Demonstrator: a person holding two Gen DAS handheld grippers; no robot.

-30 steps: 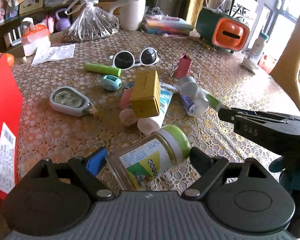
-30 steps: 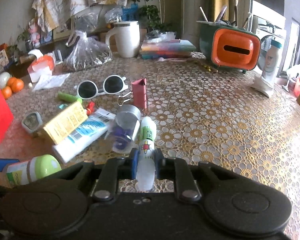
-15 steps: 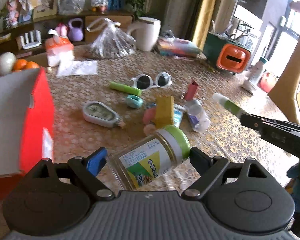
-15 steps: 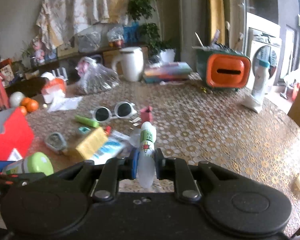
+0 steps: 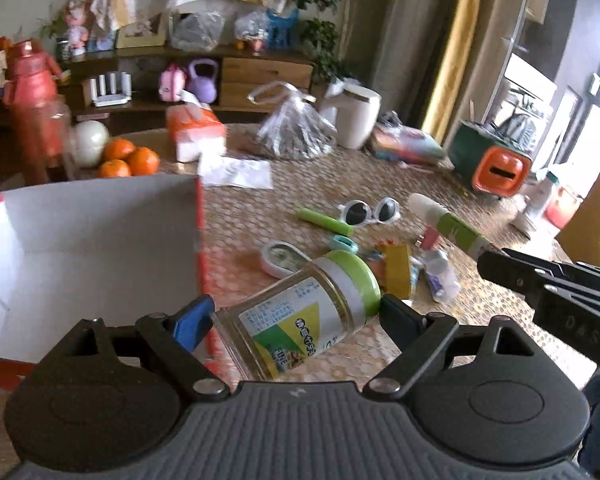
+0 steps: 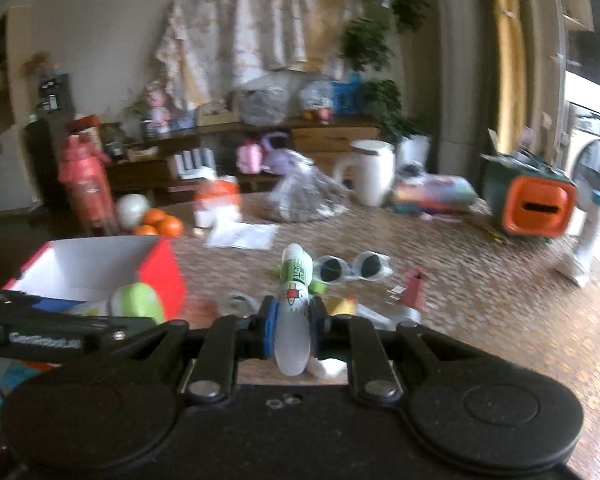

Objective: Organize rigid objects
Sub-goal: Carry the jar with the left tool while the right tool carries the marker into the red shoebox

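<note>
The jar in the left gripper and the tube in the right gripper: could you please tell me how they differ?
The jar is wide, clear glass with a green lid; the tube is slim and whitish with a green label. The jar spreads the left gripper wide; the right gripper is nearly closed on the tube. Both are held off the table.

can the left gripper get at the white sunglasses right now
Probably not: the left gripper is already shut on the jar, so it has no free grip. The sunglasses lie uncovered on the table.
</note>
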